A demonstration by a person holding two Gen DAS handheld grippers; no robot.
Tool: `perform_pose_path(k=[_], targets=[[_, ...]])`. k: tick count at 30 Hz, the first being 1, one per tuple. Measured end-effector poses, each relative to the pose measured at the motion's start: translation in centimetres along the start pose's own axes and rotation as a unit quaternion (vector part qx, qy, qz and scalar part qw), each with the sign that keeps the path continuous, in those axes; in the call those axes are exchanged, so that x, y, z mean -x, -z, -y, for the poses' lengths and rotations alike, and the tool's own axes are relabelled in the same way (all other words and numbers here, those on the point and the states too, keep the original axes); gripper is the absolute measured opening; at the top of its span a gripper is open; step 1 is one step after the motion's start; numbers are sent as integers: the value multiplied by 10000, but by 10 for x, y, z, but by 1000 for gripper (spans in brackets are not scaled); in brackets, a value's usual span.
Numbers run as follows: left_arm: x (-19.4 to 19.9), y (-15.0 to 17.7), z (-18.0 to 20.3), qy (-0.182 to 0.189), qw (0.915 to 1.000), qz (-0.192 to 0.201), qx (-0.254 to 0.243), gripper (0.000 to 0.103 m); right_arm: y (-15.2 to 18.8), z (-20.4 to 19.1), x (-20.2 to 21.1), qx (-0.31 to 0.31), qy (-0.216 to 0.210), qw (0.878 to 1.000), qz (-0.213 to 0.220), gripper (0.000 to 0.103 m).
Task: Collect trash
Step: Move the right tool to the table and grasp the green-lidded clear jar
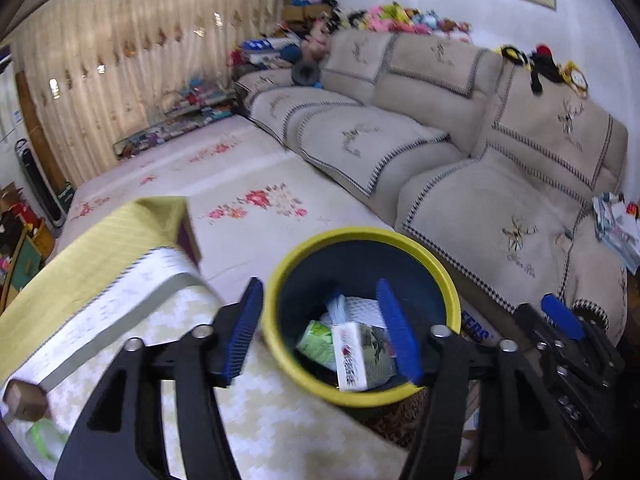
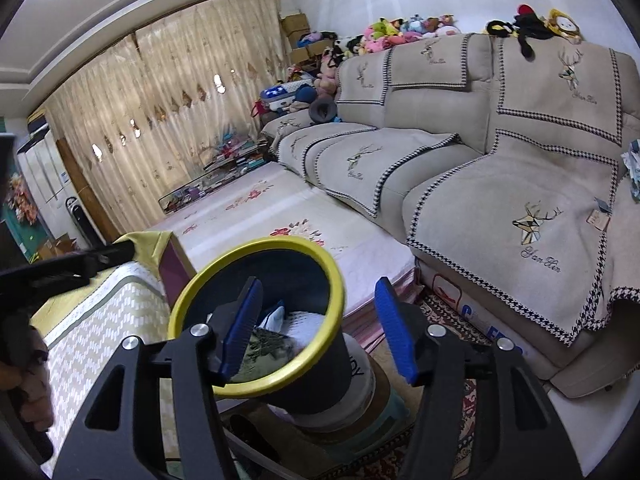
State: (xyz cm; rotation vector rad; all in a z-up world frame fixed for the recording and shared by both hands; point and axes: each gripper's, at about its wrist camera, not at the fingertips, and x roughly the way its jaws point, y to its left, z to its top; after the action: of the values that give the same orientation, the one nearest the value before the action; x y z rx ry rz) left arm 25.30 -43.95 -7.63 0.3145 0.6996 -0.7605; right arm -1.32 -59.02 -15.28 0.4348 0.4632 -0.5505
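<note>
On our left, the left gripper (image 1: 322,332) hangs released with nothing between its pads, right over the yellow-rimmed bin (image 1: 362,396), which already holds a white carton (image 1: 352,356) and green packet (image 1: 318,342). Looks like we're well along. The right gripper (image 2: 320,332) is spread open too, empty. Farther right, the sofa (image 2: 500,208) crowds things; leftover trash isn't visible.
</note>
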Motion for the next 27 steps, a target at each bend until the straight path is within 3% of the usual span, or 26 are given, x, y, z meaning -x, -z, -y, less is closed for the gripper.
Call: perform_pose_path(k=[8, 12, 15, 17, 18, 23, 27], targets=[[105, 47, -92, -653, 9943, 569, 620, 83, 11, -72, 8, 587, -411, 9974, -106, 58], [163, 83, -161, -1334, 9809, 880, 1107, 90, 22, -114, 12, 913, -679, 9933, -205, 60], [199, 113, -222, -1934, 9626, 1039, 1585, 92, 35, -157, 16, 1257, -1039, 9859, -384, 61], [213, 132, -255, -2145, 9521, 1074, 1898, 92, 44, -184, 19, 1475, -1270, 9796, -508, 61], [221, 146, -279, -2303, 9425, 1112, 2153, 93, 51, -201, 20, 1597, -1408, 9753, -596, 61], [234, 194, -353, -2915, 9069, 1210, 2791, 93, 82, -271, 23, 2037, -1961, 9543, -966, 62], [231, 227, -393, -3159, 8890, 1205, 3088, 93, 104, -326, 26, 2348, -2282, 9373, -1191, 62]])
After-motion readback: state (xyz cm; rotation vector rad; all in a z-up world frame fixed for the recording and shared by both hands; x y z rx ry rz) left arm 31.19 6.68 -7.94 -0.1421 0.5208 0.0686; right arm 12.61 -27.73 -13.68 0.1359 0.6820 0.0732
